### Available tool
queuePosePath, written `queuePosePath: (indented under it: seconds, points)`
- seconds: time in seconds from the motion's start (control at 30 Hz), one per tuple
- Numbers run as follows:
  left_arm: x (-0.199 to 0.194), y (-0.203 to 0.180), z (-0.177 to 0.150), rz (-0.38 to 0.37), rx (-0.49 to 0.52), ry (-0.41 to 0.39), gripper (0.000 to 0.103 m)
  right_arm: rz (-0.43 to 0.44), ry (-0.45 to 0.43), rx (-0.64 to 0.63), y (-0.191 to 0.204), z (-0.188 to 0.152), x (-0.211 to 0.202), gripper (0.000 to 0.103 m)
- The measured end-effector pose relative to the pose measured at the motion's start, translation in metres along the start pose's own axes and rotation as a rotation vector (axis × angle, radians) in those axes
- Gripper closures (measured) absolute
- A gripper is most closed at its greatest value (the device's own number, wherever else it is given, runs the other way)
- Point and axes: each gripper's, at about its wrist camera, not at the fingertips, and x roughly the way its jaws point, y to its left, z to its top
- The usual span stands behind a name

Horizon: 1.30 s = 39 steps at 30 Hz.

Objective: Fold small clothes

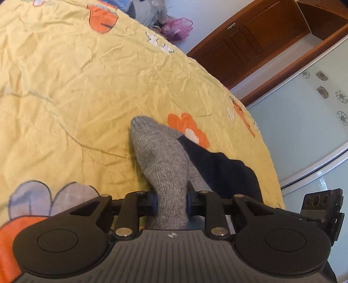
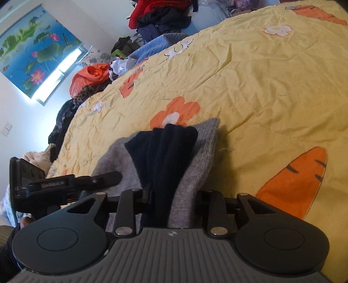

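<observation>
Both tools pinching socks over the yellow quilt.

My left tool point(image 1: 171, 201) is closed down on the grey sock point(image 1: 156, 150), fabric squeezed betw. the pads; its toe points far, lying on the quilt point(image 1: 76, 87), w/ the dark navy sock point(image 1: 219, 167) just right of it and partly under. My right tool point(image 2: 171, 202) is clamped on navy sock point(image 2: 165, 152) and grey sock point(image 2: 200, 165) together, navy on top, both draped far onto the quilt point(image 2: 261, 87) nr the orange flower print point(image 2: 176, 111). Clothes pile point(image 2: 161, 15) far left, off the bed.
</observation>
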Motion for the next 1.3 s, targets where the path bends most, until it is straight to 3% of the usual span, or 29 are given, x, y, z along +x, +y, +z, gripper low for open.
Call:
queuePosePath:
  seconds: [0.1,0.23,0.4,0.47,0.53,0.57,0.6,0.73,0.8,0.87,0.93,0.97,1.0,1.03,1.23,1.3]
  points:
    - [-0.026,0.003,0.012,-0.015,0.031,-0.011,0.082,0.030,-0.017,-0.009,0.020,0.002,0.001,0.070]
    - [-0.058,0.014,0.041,0.077,0.089,-0.060,0.082,0.101,-0.032,-0.015,0.053,0.016,0.022,0.071]
    - [-0.071,0.051,0.065,0.206,0.042,-0.078,0.077,0.143,-0.029,0.056,0.077,0.029,0.076,0.070]
    - [-0.077,0.061,0.057,0.185,-0.008,-0.062,0.071,0.071,-0.036,0.070,0.076,0.026,0.091,0.059]
    - [-0.094,0.066,0.038,0.120,-0.033,-0.067,0.052,0.026,-0.031,0.099,0.069,0.020,0.089,0.042]
    - [-0.105,0.066,0.024,0.091,-0.037,-0.082,0.029,0.043,-0.030,0.095,0.065,0.015,0.082,0.039]
    - [-0.114,0.066,0.009,0.068,-0.043,-0.098,0.021,0.054,-0.024,0.080,0.063,0.008,0.072,0.037]
    - [-0.131,0.060,-0.049,-0.037,-0.040,-0.055,0.021,0.048,0.029,0.022,0.056,-0.025,0.031,0.035]
    - [-0.127,0.060,-0.068,-0.060,-0.057,-0.006,0.023,0.078,0.064,0.037,0.053,-0.043,0.016,0.035]
    - [-0.127,0.055,-0.082,-0.065,-0.027,-0.019,0.025,0.105,0.100,0.039,0.055,-0.062,0.009,0.035]
    - [-0.124,0.050,-0.083,-0.031,0.000,0.001,0.052,0.135,0.119,0.025,0.061,-0.076,0.005,0.040]
    - [-0.122,0.051,-0.082,-0.007,-0.001,0.017,0.079,0.143,0.122,0.019,0.063,-0.081,0.004,0.043]
    - [-0.121,0.054,-0.081,0.010,-0.009,0.028,0.086,0.138,0.129,0.015,0.065,-0.084,0.006,0.061]
    - [-0.122,0.057,-0.079,0.009,-0.021,0.034,0.088,0.134,0.140,0.011,0.066,-0.085,0.008,0.079]
    - [-0.154,0.055,-0.087,0.093,0.068,0.027,0.090,0.187,0.146,-0.102,0.092,-0.095,-0.007,0.079]
    - [-0.154,0.057,-0.094,0.117,0.094,0.024,0.085,0.165,0.181,-0.095,0.091,-0.103,0.001,0.077]
